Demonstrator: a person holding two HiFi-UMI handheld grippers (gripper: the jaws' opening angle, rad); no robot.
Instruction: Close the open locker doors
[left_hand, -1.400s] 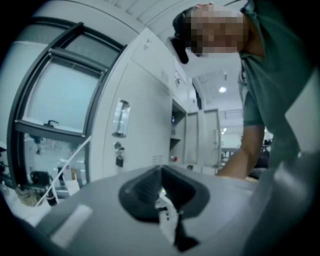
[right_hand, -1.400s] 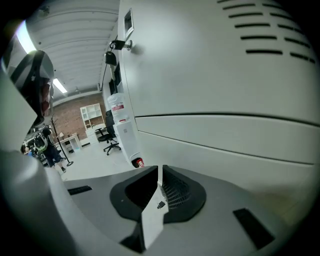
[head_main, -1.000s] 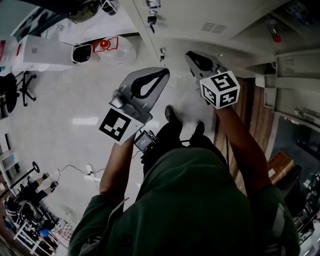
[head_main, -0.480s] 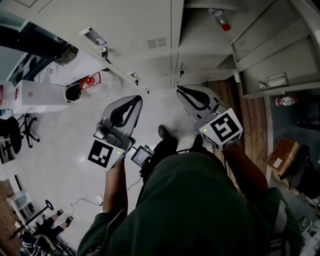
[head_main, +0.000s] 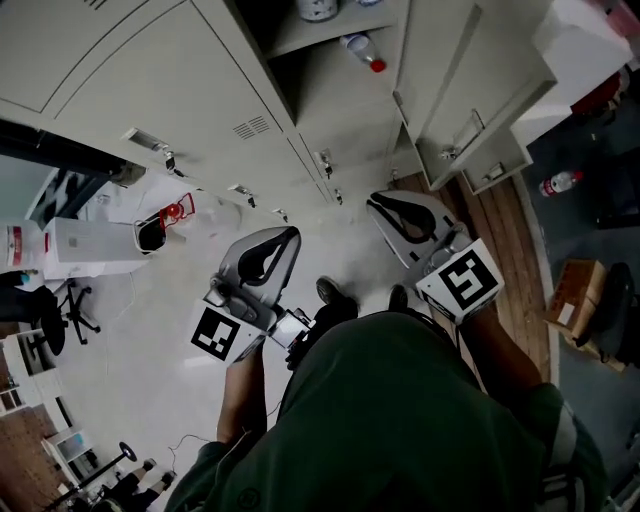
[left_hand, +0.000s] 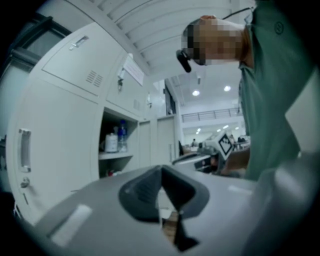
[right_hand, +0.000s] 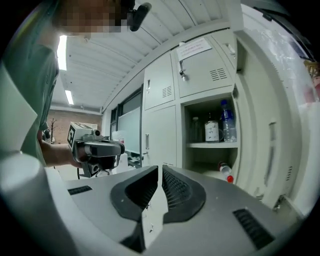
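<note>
1. Left tongs (head_main: 272, 250) are held out in front of the person's body, tips aimed toward the bank of lockers. In the left gripper view the pads are closed to a hairline slit with nothing between them.
2. Right tongs (head_main: 397, 212) are level with the left pair, apart from it and nearer the wooden floor strip (head_main: 515, 235). In the right gripper view the ribbed pads are nearly touching and empty.
3. Neither pair touches any locker.
4. One open compartment (right_hand: 210, 145) is ahead of the right tongs. On its shelf (right_hand: 210, 145) stand a clear bottle (right_hand: 227, 120) and a jar (right_hand: 212, 131). Below the shelf lies a red-capped bottle (right_hand: 225, 170).
5. The open locker door (right_hand: 270, 145) stands swung out at the right of that compartment, with its handle on the face toward the camera. In the head view, a second door panel (head_main: 500, 155) sits just beside it. I cannot tell which compartment that panel belongs to.
6. Closed lockers (head_main: 150, 80) with vent slots run to the left of the open compartment.
7. On the dark floor to the right are a small red-capped floor bottle (head_main: 560, 183) and a cardboard box (head_main: 570, 305).
</note>
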